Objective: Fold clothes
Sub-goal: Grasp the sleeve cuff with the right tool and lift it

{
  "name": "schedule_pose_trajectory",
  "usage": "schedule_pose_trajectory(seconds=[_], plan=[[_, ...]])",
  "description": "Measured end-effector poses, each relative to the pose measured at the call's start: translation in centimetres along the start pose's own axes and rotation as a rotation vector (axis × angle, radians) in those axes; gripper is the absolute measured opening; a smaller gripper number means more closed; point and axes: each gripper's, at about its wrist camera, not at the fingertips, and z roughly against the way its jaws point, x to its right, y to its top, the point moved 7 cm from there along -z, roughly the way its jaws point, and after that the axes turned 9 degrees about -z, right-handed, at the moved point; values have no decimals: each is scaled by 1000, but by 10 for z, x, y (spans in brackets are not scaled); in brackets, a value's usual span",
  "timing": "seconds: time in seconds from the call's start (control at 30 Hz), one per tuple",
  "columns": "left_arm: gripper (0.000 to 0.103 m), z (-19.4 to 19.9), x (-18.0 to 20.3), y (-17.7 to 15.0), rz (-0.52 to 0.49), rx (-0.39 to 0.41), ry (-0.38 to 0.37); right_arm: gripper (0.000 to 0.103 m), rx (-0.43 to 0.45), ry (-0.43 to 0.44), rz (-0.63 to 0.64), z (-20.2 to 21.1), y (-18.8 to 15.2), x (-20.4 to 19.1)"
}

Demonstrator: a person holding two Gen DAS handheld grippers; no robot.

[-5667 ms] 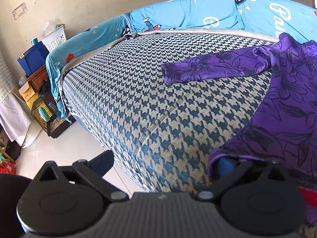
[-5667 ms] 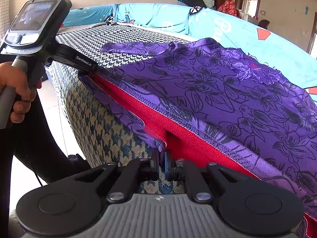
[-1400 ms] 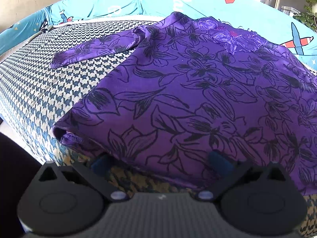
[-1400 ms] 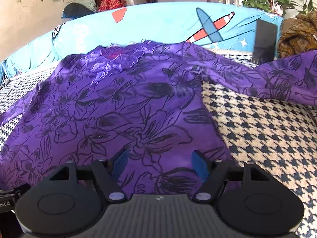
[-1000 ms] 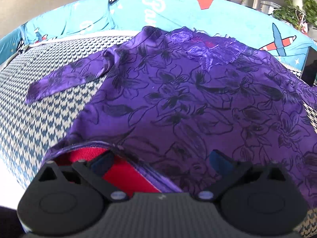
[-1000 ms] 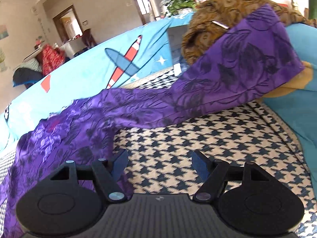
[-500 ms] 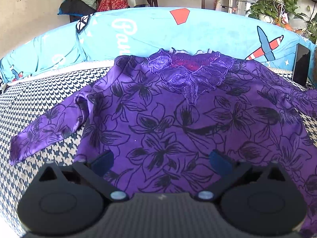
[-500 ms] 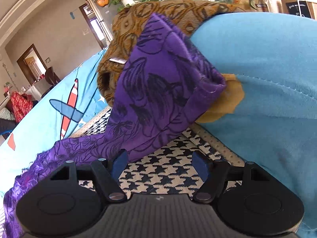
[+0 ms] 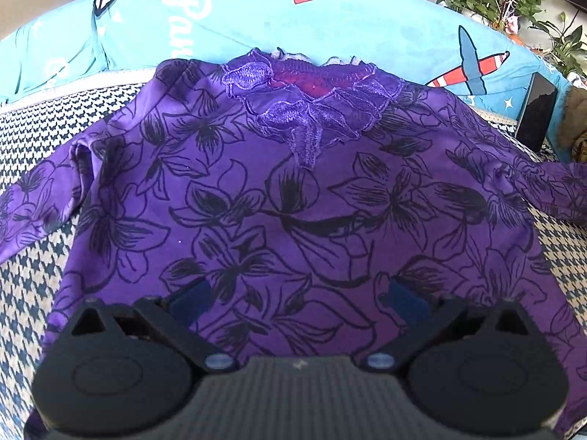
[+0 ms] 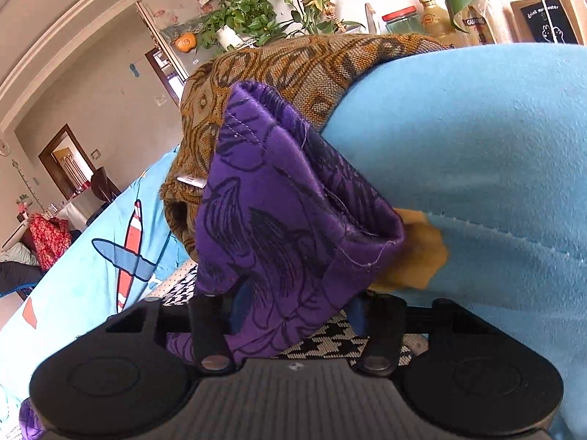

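Observation:
A purple long-sleeved shirt (image 9: 293, 198) with black flower print lies face up on the houndstooth bed cover (image 9: 33, 275), its lace collar (image 9: 304, 110) at the far side. My left gripper (image 9: 295, 299) hovers open over the shirt's lower front with nothing between its fingers. In the right wrist view the shirt's sleeve cuff (image 10: 286, 227) is draped up against a blue cushion (image 10: 477, 168). My right gripper (image 10: 297, 311) has its jaws closing with the sleeve between them; the cloth is not visibly squeezed.
A blue printed cushion (image 9: 330, 18) lines the bed's far edge. A brown patterned cloth (image 10: 279, 69) lies on the blue cushion behind the cuff. A dark tablet (image 9: 533, 110) leans at the right. Bottles and potted plants (image 10: 242, 18) stand beyond.
The left gripper has moved closer in over the shirt's front. The right gripper has moved up to the sleeve cuff, and its fingers have narrowed around it.

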Motion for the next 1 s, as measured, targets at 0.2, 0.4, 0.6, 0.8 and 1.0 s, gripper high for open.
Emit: schedule_pose_trajectory(seconds=[0.2, 0.4, 0.6, 0.8, 1.0], plan=[[103, -1, 2, -2, 50, -18, -48, 15, 51, 47, 55, 13, 1, -28], [103, 6, 7, 0, 34, 11, -37, 12, 85, 119, 194, 18, -10, -76], [103, 10, 10, -1, 15, 21, -31, 10, 62, 201, 261, 8, -34, -128], [103, 12, 0, 0, 50, 28, -23, 10, 32, 297, 269, -4, -59, -182], [103, 12, -26, 2, 136, 30, 11, 9, -20, 433, 282, -9, -94, -242]])
